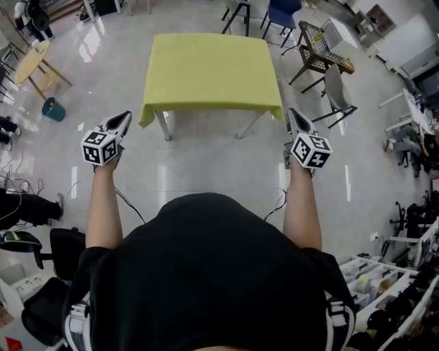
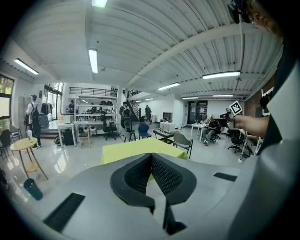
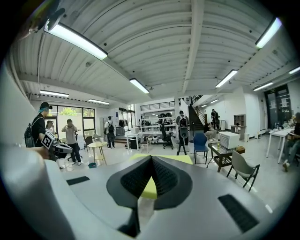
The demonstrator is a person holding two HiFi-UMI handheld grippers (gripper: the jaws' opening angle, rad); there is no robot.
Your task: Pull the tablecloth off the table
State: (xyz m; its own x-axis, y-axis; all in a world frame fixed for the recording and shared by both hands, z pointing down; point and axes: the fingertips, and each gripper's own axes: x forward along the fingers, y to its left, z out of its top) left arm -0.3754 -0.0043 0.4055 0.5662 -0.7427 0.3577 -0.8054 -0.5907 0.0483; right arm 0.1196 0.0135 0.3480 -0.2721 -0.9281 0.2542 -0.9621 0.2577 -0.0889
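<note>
A yellow-green tablecloth (image 1: 209, 70) covers a square table whose metal legs (image 1: 164, 125) show under its near edge. It hangs a little over the near corners. My left gripper (image 1: 126, 116) is held up short of the near left corner, jaws shut and empty. My right gripper (image 1: 292, 113) is beside the near right corner, also shut with nothing in it. In the left gripper view the tablecloth (image 2: 136, 147) lies ahead past the shut left gripper (image 2: 151, 156). The right gripper view shows the tablecloth (image 3: 183, 159) beyond the shut right gripper (image 3: 151, 158).
A round wooden side table (image 1: 31, 62) and a teal bin (image 1: 53, 109) stand at the left. Chairs (image 1: 336, 96) and a wire-top table (image 1: 317, 48) crowd the right of the table. A blue chair (image 1: 281, 15) stands behind it. Shelving (image 1: 384, 288) lies at the lower right.
</note>
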